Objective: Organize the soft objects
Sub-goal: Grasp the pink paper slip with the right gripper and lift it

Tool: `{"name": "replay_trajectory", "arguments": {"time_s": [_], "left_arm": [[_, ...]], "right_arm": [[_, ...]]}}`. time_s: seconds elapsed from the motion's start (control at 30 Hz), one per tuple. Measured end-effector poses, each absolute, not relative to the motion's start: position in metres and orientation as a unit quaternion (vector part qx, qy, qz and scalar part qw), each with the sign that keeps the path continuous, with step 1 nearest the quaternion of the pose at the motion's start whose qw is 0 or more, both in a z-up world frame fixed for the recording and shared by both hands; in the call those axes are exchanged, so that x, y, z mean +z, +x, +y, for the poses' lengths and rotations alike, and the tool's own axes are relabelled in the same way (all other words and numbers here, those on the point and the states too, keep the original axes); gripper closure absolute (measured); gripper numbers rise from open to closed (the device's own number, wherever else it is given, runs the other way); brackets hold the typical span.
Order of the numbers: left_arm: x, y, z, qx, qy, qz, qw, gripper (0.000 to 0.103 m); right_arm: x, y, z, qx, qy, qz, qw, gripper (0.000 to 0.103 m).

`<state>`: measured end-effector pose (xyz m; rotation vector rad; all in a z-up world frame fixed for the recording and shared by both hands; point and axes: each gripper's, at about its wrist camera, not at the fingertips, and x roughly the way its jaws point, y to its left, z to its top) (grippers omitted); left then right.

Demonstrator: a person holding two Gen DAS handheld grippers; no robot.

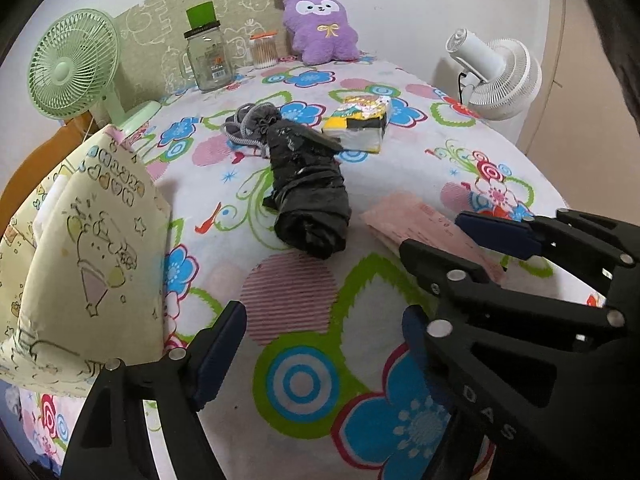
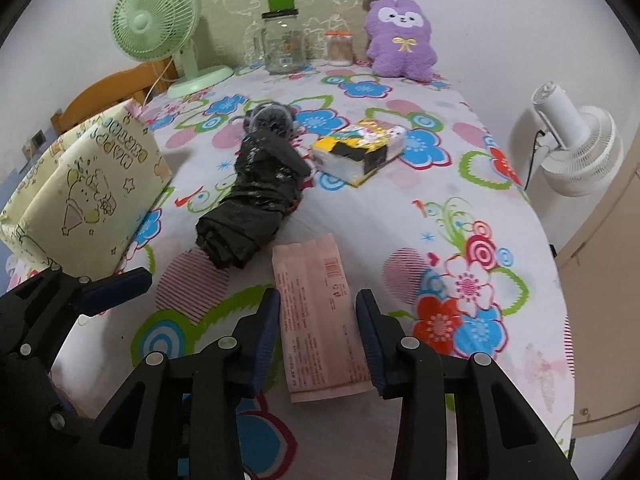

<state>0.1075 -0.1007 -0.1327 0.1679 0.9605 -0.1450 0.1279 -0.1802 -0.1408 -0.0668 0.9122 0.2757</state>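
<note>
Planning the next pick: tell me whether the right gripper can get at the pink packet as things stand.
Probably yes. The right gripper already straddles the pink packet, which lies flat on the floral cloth with nothing on it; the black bag roll lies clear.

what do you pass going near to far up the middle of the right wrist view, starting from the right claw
right claw → pink packet → black plastic bag roll → grey bundle → glass jar
</note>
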Motion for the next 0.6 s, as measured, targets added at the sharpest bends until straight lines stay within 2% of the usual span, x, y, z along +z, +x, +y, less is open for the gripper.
{"name": "replay_trajectory", "arguments": {"time_s": [0.6], "left_arm": [[-0.125,0.147,-0.122,-0.061,0.085,0.452,0.886,0.024]], "right_arm": [[-0.130,0.155,-0.214,0.094,0.009,0.426,0.900,0.061]]}}
